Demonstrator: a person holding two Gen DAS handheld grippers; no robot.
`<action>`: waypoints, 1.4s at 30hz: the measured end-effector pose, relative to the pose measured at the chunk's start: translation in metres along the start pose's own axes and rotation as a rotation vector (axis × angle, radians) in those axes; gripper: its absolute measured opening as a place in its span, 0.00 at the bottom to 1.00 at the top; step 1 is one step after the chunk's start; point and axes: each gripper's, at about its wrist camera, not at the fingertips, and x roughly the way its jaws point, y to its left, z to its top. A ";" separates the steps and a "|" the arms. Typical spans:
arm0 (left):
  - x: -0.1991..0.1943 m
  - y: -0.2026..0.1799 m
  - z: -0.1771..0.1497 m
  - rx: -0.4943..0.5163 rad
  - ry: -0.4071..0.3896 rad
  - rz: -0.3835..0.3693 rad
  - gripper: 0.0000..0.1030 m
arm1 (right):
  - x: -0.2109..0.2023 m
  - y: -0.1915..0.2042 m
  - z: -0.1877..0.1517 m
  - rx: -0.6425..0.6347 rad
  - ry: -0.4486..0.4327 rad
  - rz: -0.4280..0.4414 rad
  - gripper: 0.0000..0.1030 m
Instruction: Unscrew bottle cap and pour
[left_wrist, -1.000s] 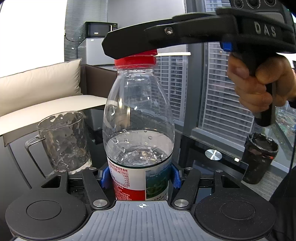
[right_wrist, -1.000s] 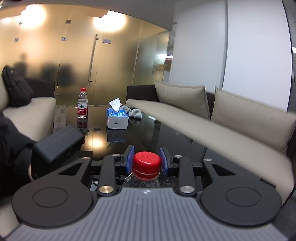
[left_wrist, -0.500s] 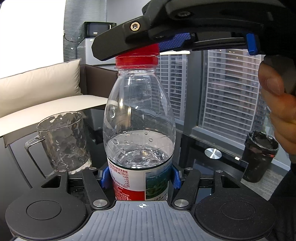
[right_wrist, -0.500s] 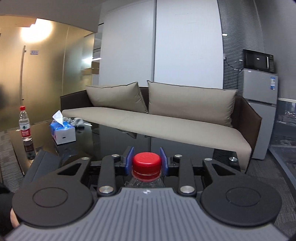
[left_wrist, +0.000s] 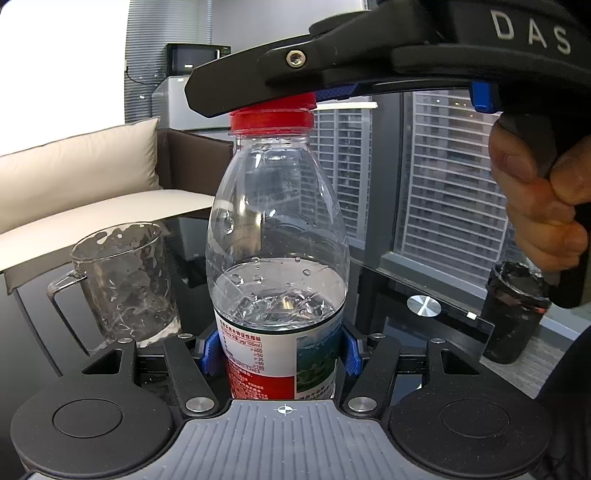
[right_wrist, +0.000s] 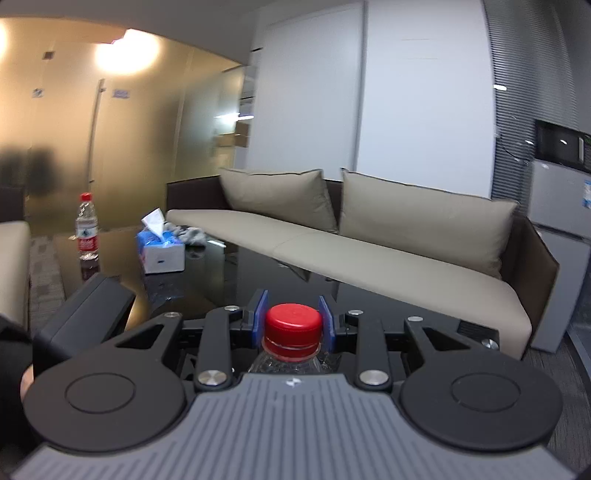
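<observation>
A clear plastic water bottle (left_wrist: 277, 229), about half full, stands upright with a red and white label. My left gripper (left_wrist: 280, 350) is shut on the bottle's lower body at the label. Its red cap (left_wrist: 271, 116) is on the neck. My right gripper (right_wrist: 293, 319) is shut on the red cap (right_wrist: 293, 325), with the blue pads on both sides; in the left wrist view it reaches over the cap from the right (left_wrist: 295, 96). An empty glass mug (left_wrist: 123, 284) with a handle stands on the dark glass table (left_wrist: 44, 325), left of the bottle.
A black bin (left_wrist: 513, 310) stands on the floor at the right by the window. A second water bottle (right_wrist: 86, 230) and a tissue box (right_wrist: 160, 247) stand on the far end of the table. A beige sofa (right_wrist: 369, 251) runs along the table.
My right gripper has twisted around the cap: its view swung from the glass door to the sofa and partly back. The bottle and my left gripper have stayed in place.
</observation>
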 end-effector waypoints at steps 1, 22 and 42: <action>0.000 0.000 0.000 0.000 0.001 -0.001 0.55 | 0.000 -0.002 0.000 -0.001 0.001 0.017 0.31; 0.004 0.004 -0.001 -0.014 0.002 0.017 0.55 | -0.001 -0.009 0.006 -0.019 0.027 0.037 0.31; 0.004 0.004 -0.001 -0.006 0.001 0.016 0.54 | 0.004 -0.003 0.009 -0.074 0.046 0.047 0.30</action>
